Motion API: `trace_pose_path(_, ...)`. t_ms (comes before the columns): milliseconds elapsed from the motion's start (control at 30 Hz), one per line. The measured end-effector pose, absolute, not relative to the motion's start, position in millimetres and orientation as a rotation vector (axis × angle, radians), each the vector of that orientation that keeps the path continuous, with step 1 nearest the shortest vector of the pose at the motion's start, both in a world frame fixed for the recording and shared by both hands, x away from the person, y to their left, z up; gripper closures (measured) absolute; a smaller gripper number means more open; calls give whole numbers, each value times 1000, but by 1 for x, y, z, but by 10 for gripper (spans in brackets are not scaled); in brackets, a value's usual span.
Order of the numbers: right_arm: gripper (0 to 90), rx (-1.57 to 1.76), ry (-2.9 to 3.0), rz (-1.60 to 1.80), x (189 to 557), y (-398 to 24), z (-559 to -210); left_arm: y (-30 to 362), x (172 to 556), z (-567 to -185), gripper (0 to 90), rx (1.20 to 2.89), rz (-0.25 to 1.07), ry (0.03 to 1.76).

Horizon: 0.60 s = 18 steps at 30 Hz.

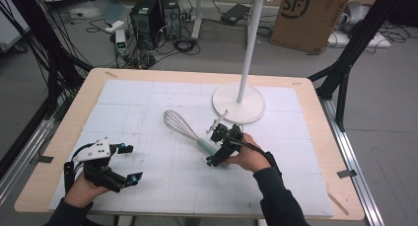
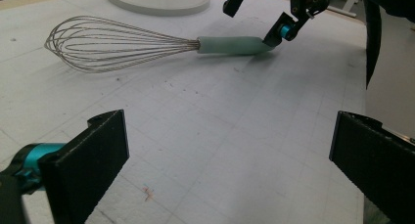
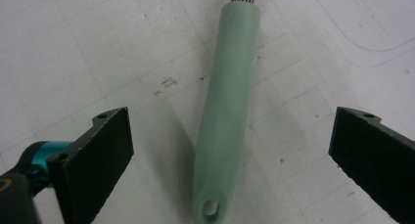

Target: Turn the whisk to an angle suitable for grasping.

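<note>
The whisk is lying mid-table, near the stand's base. The right gripper is being held wide open astride its green handle; it should be lowered squarely before closing.

A brown cardboard box stands on the floor beyond the table, far past the right gripper and a little to its right. Large dark letters "SF" inside a partial ring are printed on its side. No other lettering can be read.
</note>
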State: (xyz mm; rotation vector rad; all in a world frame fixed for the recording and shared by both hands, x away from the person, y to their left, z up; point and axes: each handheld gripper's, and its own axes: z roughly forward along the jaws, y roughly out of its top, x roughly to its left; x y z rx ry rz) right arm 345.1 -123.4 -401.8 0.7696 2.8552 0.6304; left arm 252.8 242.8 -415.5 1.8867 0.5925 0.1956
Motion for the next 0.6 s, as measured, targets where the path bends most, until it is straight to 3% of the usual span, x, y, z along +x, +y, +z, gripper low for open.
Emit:
trace_pose_path(333,57,770,2866,577,350,-108,-404,242,253,-416,17,1889,196,595)
trace_pose_path(600,157,799,2852,524,360,-99,-406,242,252,-416,17,1896,193,592)
